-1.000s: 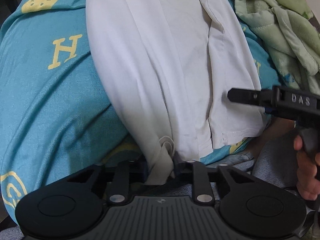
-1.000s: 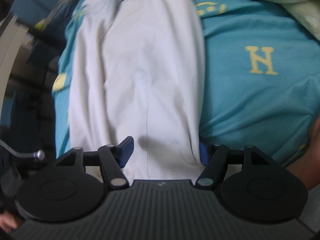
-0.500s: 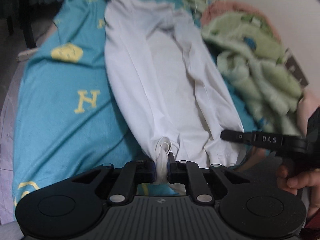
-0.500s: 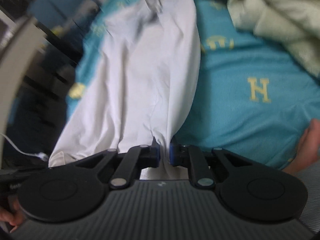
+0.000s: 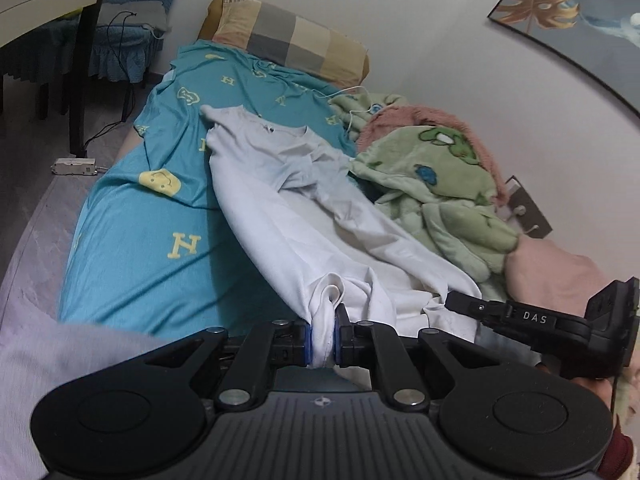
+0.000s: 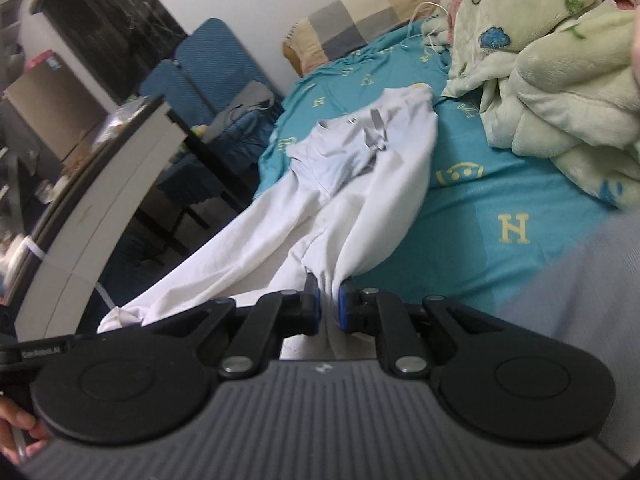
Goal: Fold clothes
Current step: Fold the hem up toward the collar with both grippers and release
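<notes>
From the left wrist, the left gripper (image 5: pixel 322 338) is pinched tight on a bunched hem corner of the white shirt (image 5: pixel 288 216), which stretches up the teal sheet (image 5: pixel 132 248) toward the pillow (image 5: pixel 288 40), beside a green blanket (image 5: pixel 436 184). From the right wrist, the right gripper (image 6: pixel 329 304) is clamped on the shirt's other hem corner, cloth gathered between its nearly closed fingers.

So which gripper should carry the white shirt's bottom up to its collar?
Neither alone, probably both together. The left gripper and the right gripper are each shut on a bottom corner of the white shirt, which stretches away over the teal bedsheet, collar at the far end.
</notes>
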### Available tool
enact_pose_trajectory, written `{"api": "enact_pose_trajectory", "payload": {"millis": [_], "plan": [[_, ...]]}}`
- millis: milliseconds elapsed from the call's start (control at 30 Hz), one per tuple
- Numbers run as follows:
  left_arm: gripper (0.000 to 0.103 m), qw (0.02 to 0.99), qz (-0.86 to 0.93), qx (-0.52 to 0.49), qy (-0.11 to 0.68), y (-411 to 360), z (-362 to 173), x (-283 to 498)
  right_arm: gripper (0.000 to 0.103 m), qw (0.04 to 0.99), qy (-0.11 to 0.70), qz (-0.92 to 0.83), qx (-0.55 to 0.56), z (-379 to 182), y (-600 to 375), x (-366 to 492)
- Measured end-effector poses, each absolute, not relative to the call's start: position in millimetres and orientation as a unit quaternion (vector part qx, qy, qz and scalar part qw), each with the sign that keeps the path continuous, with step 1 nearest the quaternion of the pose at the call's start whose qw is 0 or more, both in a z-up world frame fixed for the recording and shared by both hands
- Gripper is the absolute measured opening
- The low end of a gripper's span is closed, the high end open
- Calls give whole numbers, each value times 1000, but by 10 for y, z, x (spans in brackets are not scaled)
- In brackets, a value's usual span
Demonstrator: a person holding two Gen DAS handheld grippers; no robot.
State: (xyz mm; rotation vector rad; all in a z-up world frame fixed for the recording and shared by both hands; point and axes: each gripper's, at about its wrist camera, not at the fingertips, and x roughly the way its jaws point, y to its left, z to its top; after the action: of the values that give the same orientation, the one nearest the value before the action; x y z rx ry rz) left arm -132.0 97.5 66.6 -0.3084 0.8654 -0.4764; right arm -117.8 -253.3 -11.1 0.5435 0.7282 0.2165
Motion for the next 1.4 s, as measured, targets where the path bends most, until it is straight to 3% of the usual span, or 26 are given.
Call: {"api": "enact_pose_trajectory", "payload": {"millis": [267,600,833,1100,1233,1400], "plan": [[10,897,-221,-123,364,812,916,-1459,12,903,320,114,262,152,-2662,-1185],[11,927,-184,-55,322,324,971,120,12,920,312,88,222,139,-2745,224],[11,933,-150,-27,325,136,483,1225,13,935,306,54,171,-274,-2616,1261],[11,920,-143,-23,363,94,-667,2314,13,921,358,37,148,-1166,-2597,2166],[12,909,-142,-22,391,137,-1162,2619,13,908,387,33,157,-1435,-2612,2399],[17,906,-152,-53,392,262,-1277,2662,14,903,397,27,163,-1529,-2589,2474]]}}
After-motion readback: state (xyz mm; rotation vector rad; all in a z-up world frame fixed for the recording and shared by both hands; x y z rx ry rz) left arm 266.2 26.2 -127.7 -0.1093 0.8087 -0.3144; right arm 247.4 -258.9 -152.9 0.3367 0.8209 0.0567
